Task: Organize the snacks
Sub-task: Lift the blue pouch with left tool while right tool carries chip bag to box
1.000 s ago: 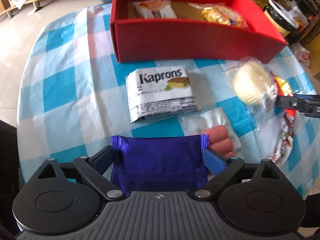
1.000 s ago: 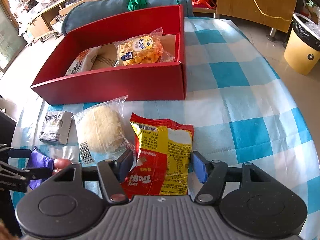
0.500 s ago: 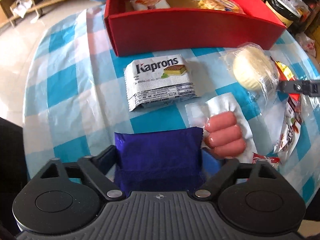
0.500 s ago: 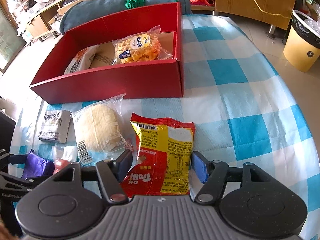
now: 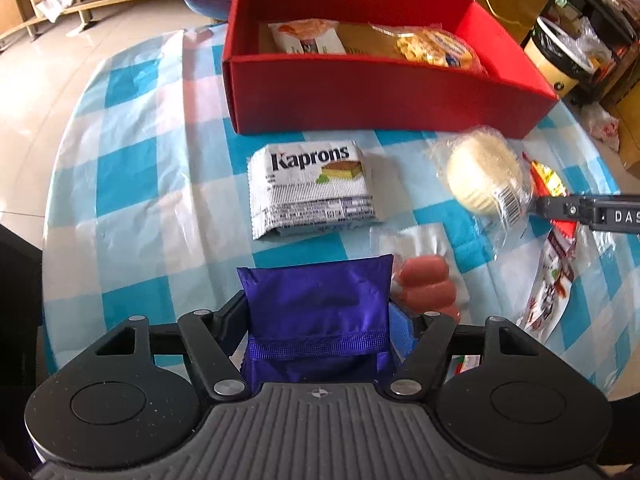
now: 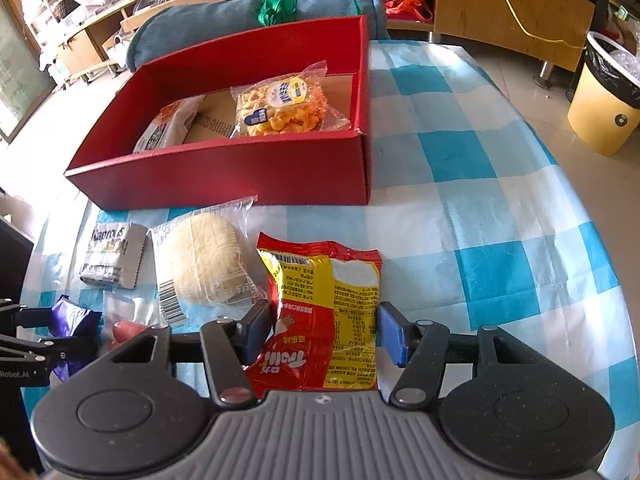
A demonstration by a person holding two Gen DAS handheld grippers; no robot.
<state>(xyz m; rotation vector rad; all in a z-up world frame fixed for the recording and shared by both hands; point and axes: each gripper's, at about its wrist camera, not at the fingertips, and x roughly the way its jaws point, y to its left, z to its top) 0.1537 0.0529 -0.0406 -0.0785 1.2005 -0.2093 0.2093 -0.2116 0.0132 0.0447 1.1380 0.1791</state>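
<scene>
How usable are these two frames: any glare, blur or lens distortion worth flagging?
Left wrist view: strong fisheye bend, the red box wall curves; pale wash-out on the checked tablecloth at left; the Kaprons packet print stays sharp. Right wrist view: same barrel curve at the table's edge; daylight bleaches the tablecloth right of the box; the yellow-red snack bag reads clearly, the far shelves look soft.

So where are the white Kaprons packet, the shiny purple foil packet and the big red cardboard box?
White Kaprons packet (image 5: 310, 188): left wrist view, middle of its printed face.
Shiny purple foil packet (image 5: 318, 300): left wrist view, centre of the foil front.
Big red cardboard box (image 6: 248, 176): right wrist view, its near outer wall.
</scene>
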